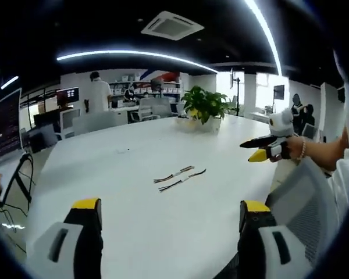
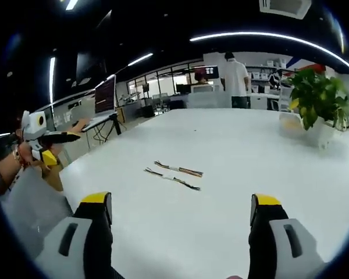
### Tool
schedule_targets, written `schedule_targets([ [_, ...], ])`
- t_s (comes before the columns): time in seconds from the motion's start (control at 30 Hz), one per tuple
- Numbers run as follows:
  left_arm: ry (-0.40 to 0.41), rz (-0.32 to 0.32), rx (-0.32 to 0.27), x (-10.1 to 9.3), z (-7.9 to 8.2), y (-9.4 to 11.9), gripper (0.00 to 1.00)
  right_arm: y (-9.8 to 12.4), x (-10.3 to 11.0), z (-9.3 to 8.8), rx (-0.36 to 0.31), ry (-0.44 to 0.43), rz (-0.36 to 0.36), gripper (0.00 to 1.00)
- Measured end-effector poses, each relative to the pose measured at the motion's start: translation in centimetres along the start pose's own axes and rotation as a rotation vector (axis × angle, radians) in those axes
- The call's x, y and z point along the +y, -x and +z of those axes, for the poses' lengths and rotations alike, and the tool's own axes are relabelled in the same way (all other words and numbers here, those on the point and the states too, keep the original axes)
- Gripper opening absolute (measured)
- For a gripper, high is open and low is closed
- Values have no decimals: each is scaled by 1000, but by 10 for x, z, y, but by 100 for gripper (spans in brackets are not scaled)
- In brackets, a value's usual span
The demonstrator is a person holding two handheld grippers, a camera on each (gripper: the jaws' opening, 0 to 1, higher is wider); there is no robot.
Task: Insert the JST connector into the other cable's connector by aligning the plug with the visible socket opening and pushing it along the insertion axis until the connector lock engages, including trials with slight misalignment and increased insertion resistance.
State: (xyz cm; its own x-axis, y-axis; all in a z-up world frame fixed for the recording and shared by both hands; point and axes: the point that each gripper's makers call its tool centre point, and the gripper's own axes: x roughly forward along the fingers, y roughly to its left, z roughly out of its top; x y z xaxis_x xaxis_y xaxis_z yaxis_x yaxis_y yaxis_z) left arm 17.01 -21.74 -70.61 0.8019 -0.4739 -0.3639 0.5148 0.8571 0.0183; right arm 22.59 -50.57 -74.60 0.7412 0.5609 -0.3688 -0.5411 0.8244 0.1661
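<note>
White table (image 1: pixel 134 221), office behind. Two cables (image 1: pixel 179 176) lie side by side mid-table, connectors too small to make out. Left gripper (image 1: pixel 170 218) and right gripper (image 2: pixel 180 212) both wide open, empty, well short of them.

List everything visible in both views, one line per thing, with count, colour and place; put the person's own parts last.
cables: two, multicoloured wires, lying side by side, apart, near mid-table.
table: one, white, large, spanning both views.
potted plant: one, green leaves in a white pot, far end of the table.
monitor: one, dark screen, on a stand beside the table.
standing person: one, white top, in the background by the shelves.
left gripper: one, black with yellow tips, open, above the table's near edge.
right gripper: one, same colours, open, over the table.
</note>
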Motion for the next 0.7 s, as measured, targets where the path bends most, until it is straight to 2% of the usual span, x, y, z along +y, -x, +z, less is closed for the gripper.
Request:
schedule_targets([
  [0.17, 27, 36, 13, 2, -15, 18, 97, 14, 4, -4, -3, 13, -9, 97],
  [0.27, 46, 61, 32, 4, -26, 25, 97, 23, 6, -13, 6, 4, -7, 97],
  [0.4, 76, 79, 24, 6, -33, 32, 96, 29, 4, -26, 28, -15, -16, 97],
  [0.53, 96, 93, 57, 9, -49, 34, 96, 32, 7, -37, 45, -32, -23, 96],
  [0.7, 116, 92, 31, 6, -47, 36, 95, 35, 12, -44, 55, -35, -25, 96],
])
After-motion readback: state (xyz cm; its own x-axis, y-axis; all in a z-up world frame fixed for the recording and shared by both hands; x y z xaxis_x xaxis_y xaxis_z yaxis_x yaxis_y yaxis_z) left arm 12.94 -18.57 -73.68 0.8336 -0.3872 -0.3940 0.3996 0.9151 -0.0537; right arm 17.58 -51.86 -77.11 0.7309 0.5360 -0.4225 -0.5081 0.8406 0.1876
